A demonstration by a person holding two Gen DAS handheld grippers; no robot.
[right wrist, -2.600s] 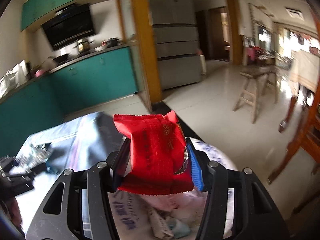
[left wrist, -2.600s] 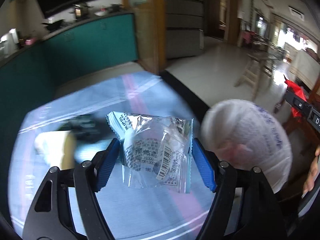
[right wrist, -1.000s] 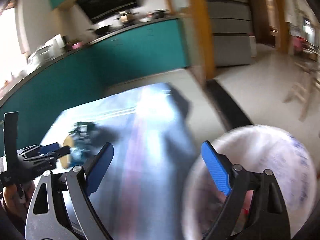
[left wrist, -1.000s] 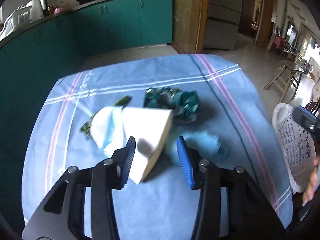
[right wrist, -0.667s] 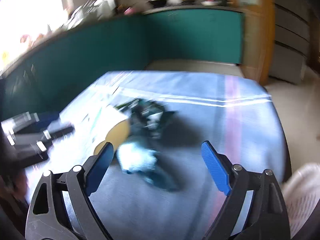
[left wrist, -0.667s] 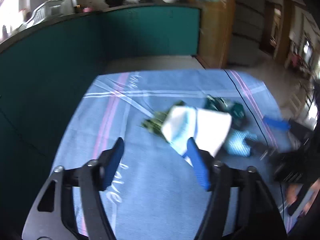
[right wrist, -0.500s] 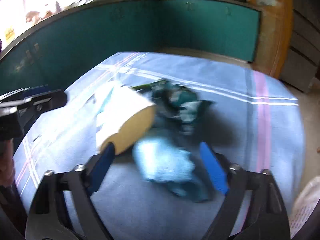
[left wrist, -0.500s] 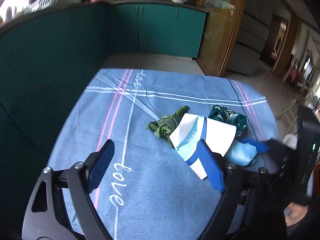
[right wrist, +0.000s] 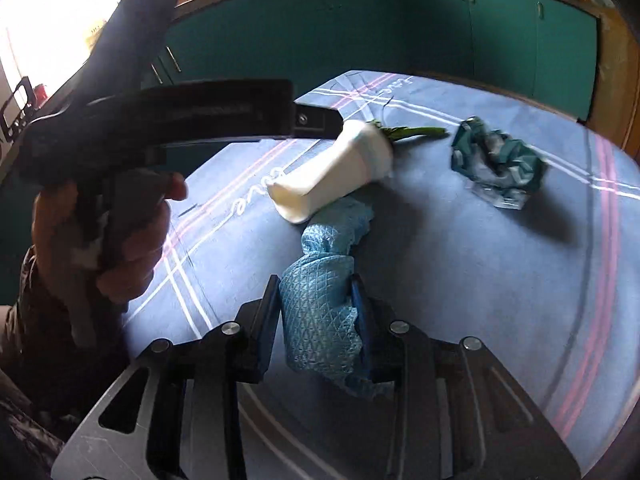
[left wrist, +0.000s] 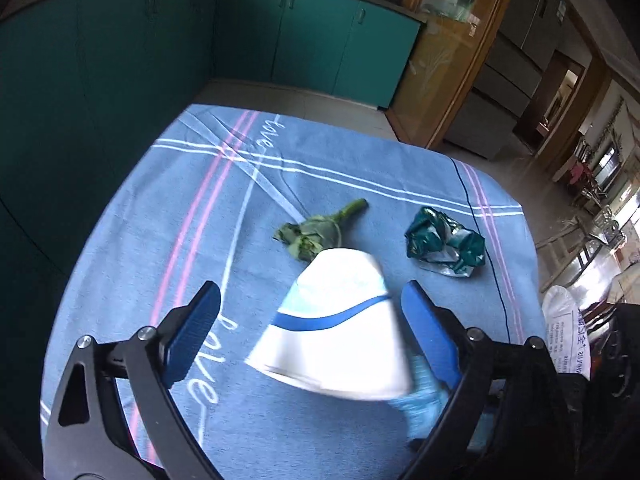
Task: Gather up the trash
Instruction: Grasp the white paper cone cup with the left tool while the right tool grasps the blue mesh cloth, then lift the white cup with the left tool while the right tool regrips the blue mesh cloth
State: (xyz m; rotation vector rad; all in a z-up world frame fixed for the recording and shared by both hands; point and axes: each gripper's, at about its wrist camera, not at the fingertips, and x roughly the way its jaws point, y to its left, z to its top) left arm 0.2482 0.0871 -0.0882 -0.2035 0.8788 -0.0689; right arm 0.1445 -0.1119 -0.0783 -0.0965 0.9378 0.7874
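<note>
Right wrist: right gripper (right wrist: 316, 318) pinches blue mesh wrapper (right wrist: 320, 300); left gripper (left wrist: 312, 332) spread around cup (left wrist: 340, 332).

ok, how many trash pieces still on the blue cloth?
4: paper cup between the open left hand-held gripper pads; vegetable scrap behind it; crumpled green wrapper off right; blue mesh clamped by right hand-held gripper.

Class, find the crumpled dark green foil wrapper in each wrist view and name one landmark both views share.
Left wrist view: the crumpled green foil wrapper lies right of centre on the blue cloth, right of the paper cup.
Right wrist view: the wrapper lies upper right, right of the cup.
Shared landmark: the green vegetable stalk at the cup's far end.
</note>
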